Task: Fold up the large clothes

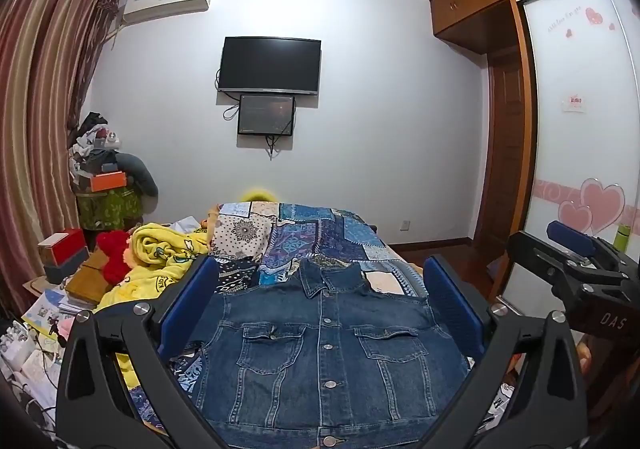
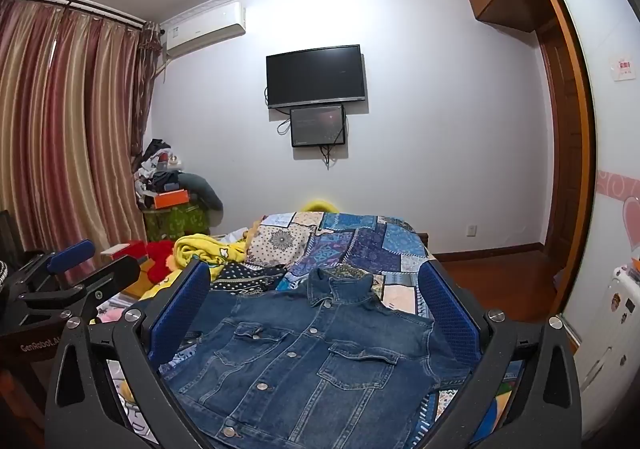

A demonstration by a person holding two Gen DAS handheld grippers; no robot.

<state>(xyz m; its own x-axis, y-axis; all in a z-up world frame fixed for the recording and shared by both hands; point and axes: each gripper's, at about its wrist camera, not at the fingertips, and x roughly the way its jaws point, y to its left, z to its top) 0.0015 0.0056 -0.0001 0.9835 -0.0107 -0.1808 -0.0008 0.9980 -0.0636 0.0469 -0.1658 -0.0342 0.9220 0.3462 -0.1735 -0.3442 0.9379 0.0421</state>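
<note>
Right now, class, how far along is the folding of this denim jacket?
Done: the denim jacket lies flat, buttoned, on the patchwork bedspread. In hand: nothing; the left tongs and right tongs are open above it. Left: every fold.

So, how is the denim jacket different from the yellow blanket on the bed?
The denim jacket lies spread flat and buttoned, front up; the yellow blanket is crumpled in a heap. The jacket is dark blue, the blanket bright yellow with printed figures. The jacket lies nearest the grippers, the blanket farther left. Both rest on the bed.
</note>
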